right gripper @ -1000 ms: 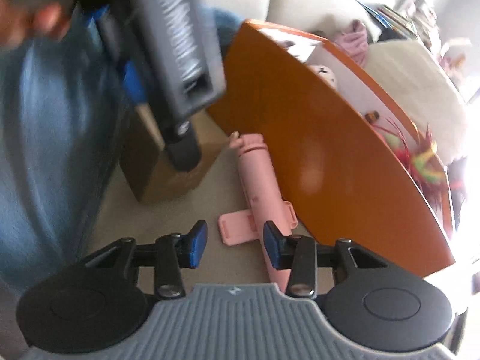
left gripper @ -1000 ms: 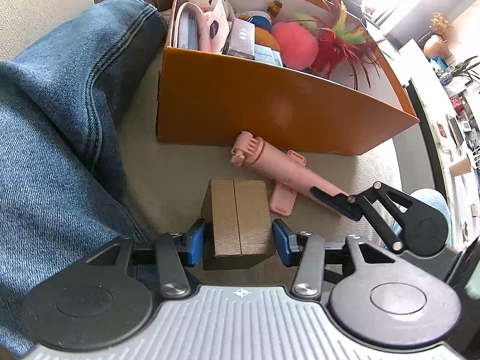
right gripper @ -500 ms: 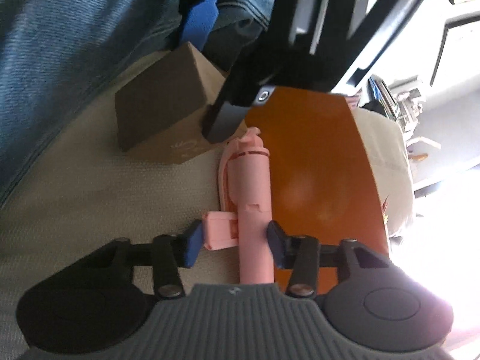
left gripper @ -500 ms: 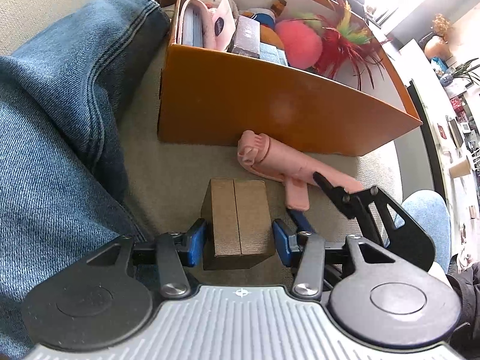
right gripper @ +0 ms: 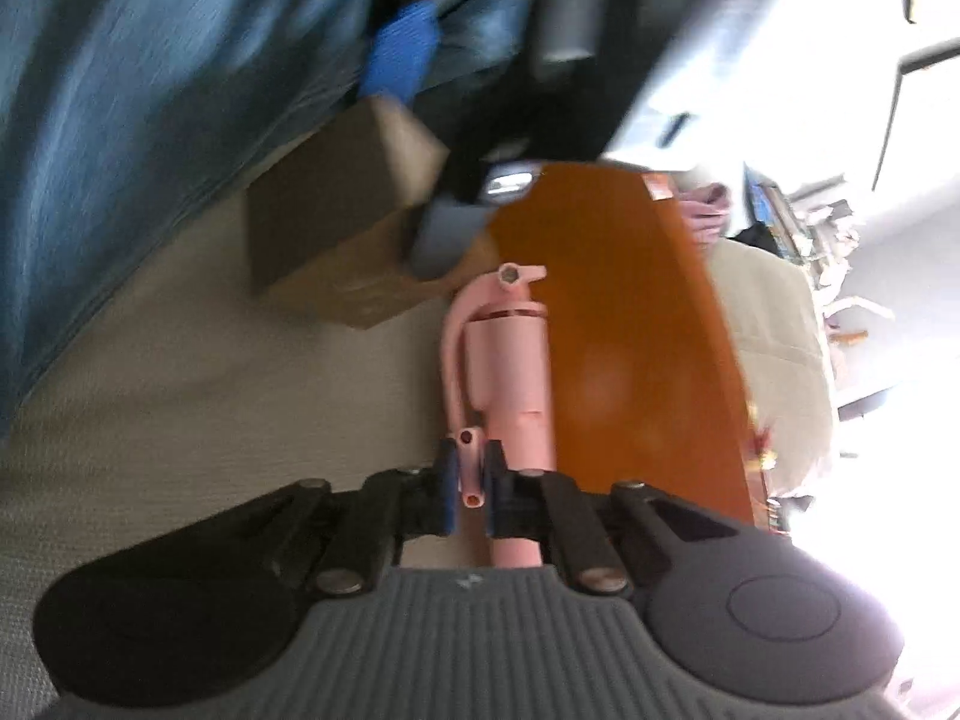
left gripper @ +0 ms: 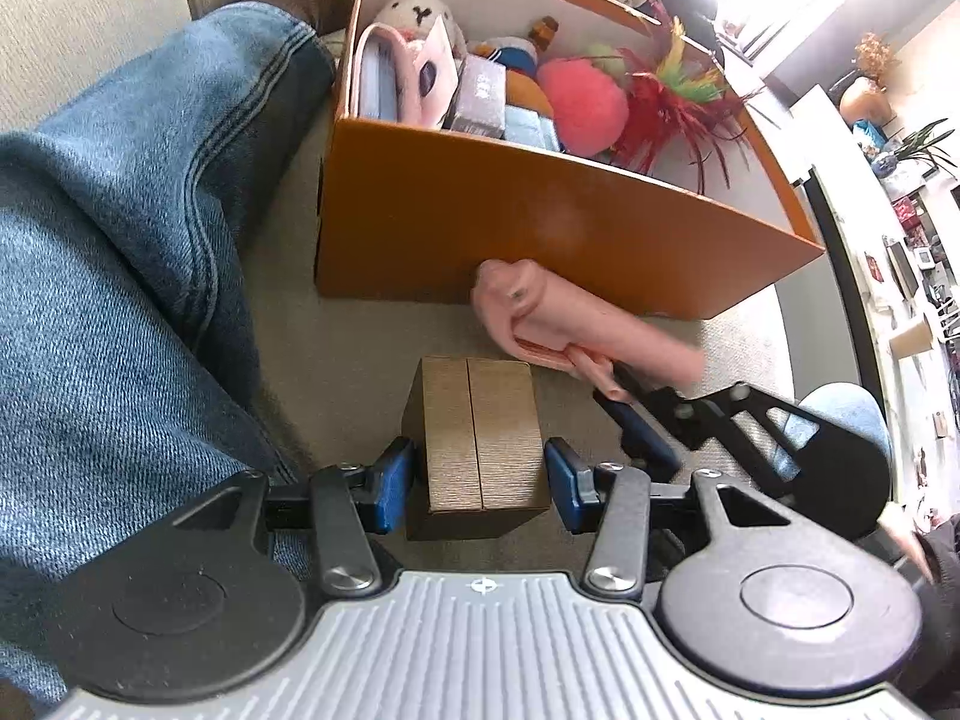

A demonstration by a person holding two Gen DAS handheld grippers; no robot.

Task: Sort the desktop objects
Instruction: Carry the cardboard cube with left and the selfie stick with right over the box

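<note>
We hold the left tongs (left gripper: 478, 483) spread around a small brown cardboard box (left gripper: 476, 438) that stands on the beige sofa cushion (left gripper: 360, 336). Its blue pads (left gripper: 390, 483) flank the box's two sides, and on each side a thin gap seems to show between pad and cardboard, so we read these tongs as open rather than gripping. A person's leg in blue jeans (left gripper: 120, 240) lies along the cushion's left side, close to the box.

Our right tongs (right gripper: 467, 480) have just been closing, and now they pinch a thin pink tab (right gripper: 469, 468) that sticks out from the side of a pink handheld device (right gripper: 510, 372) (its exact kind we cannot make out). The blue pads press the tab from both sides with only its thickness between them. In the left wrist view the device (left gripper: 570, 324) appears blurred, lying slantwise just in front of the orange storage box (left gripper: 540, 228), with the right tongs (left gripper: 624, 396) on its lower part.

The orange box sits at the far side of the cushion and holds a white plush toy (left gripper: 417, 9), a pink plush ball (left gripper: 582, 105), red feathers (left gripper: 678, 114) and small packets. The brown box stands just beside the pink device's head, between it and the jeans.
</note>
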